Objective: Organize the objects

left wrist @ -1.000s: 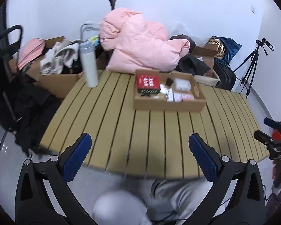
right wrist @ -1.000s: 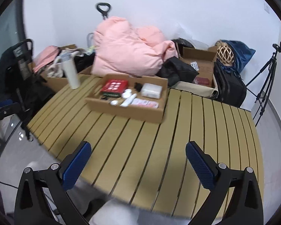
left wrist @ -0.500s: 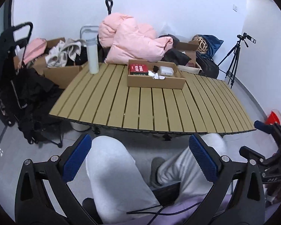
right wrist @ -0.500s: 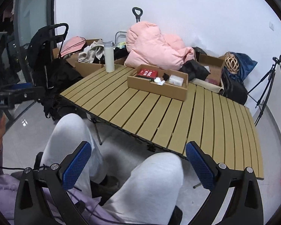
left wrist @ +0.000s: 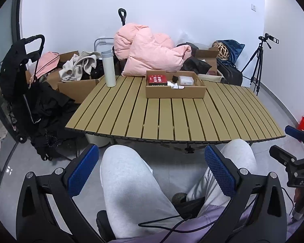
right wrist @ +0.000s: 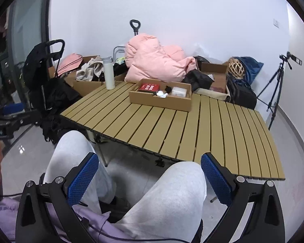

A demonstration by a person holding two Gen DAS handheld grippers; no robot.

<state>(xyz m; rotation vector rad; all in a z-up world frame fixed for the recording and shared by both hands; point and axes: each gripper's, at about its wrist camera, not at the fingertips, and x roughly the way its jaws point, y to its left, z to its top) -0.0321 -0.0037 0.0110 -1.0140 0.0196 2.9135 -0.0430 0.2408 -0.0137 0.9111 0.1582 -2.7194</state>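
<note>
We hold two sets of tongs above our lap, well back from the slatted tan table (left wrist: 172,117). The left tongs (left wrist: 152,172) are spread wide with nothing between their blue pads, and below them we see a knee (left wrist: 127,174) in pale grey trousers. The right tongs (right wrist: 150,178) are also spread wide and empty, over the other knee (right wrist: 172,192).

On the far side of the table sits a shallow cardboard tray (left wrist: 175,93). Inside it, at the left end, lies a red box (left wrist: 157,79); to its right are a small black item (left wrist: 174,78), some small white pieces (left wrist: 175,86), and a white packet (left wrist: 186,80) at the right end. A tall white bottle (left wrist: 109,68) stands upright on the far left corner of the table, well apart from the tray.

Behind the table a pink quilted coat (left wrist: 150,54) is heaped against the wall. To the left are open cardboard boxes (left wrist: 77,89) with clothes, and a black stroller (left wrist: 22,77). At the far right stands a tripod (left wrist: 257,64). In the left view, the right tongs appear at the right edge.
</note>
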